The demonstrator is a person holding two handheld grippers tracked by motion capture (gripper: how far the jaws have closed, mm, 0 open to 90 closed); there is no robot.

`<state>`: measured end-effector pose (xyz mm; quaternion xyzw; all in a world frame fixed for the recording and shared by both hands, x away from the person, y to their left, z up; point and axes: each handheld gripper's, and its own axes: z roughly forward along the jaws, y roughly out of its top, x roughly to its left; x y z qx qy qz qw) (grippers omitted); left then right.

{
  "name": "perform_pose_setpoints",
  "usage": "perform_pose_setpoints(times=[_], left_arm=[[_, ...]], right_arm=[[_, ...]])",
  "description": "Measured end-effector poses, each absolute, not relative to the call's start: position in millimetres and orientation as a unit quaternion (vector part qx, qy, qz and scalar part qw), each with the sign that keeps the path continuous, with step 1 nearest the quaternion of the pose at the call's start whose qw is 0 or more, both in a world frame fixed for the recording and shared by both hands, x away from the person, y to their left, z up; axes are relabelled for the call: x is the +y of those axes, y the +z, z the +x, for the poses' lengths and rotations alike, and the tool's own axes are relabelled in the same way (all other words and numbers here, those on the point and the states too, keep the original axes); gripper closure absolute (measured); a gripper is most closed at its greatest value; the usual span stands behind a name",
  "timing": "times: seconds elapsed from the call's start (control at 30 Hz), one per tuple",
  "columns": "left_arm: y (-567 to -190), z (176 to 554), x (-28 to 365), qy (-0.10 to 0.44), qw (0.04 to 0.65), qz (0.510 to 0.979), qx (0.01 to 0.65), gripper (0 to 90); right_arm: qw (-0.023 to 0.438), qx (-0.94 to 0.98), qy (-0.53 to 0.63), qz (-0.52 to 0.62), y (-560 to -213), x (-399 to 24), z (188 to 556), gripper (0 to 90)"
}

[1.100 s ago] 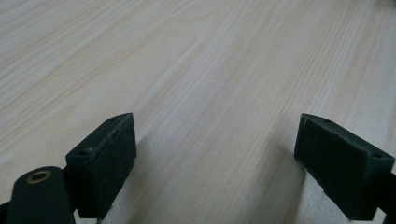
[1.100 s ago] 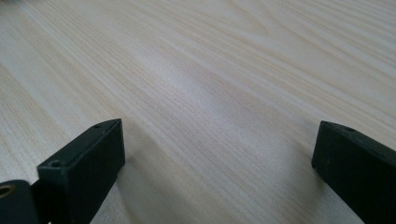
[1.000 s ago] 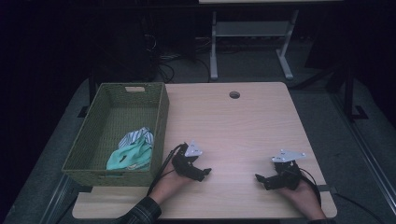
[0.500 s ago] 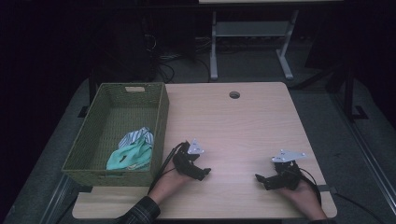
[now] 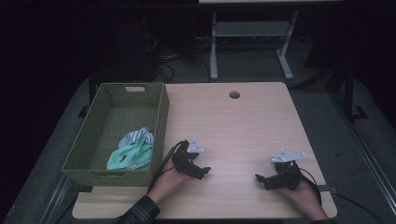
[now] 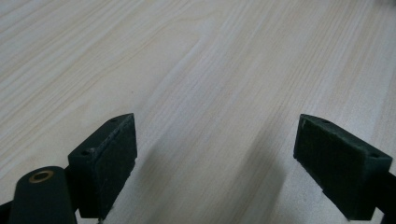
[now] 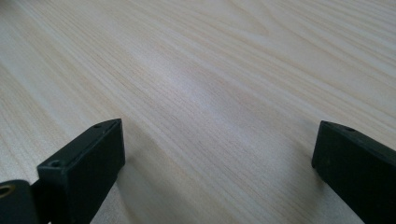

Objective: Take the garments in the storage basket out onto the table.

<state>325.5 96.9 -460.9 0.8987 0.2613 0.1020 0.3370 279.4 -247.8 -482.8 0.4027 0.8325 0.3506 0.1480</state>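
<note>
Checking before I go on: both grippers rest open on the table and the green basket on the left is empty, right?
Not quite. The green wicker basket is not empty: the high view shows crumpled cloths, mint green and striped, in its near end. The left gripper and right gripper are open, as said.

table [image 5: 243, 126] mid open | basket [image 5: 161, 116] wall blocks left

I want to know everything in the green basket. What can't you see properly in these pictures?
- High view: the clothes in the basket are bunched; how many pieces, too small to tell.
- High view: the basket's near wall hides its front floor.
- Left gripper and right gripper views: bare table, basket outside the frame.
</note>
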Motion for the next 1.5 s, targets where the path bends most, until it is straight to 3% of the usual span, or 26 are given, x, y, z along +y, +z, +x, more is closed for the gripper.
perform_pose_setpoints(times=[1.5], left_arm=[[-428,321,100,0.101,0.352,0.893,0.261,12.9]], right_arm=[[0.148,0.832,0.351,0.403,-483,-248,279,2.2]])
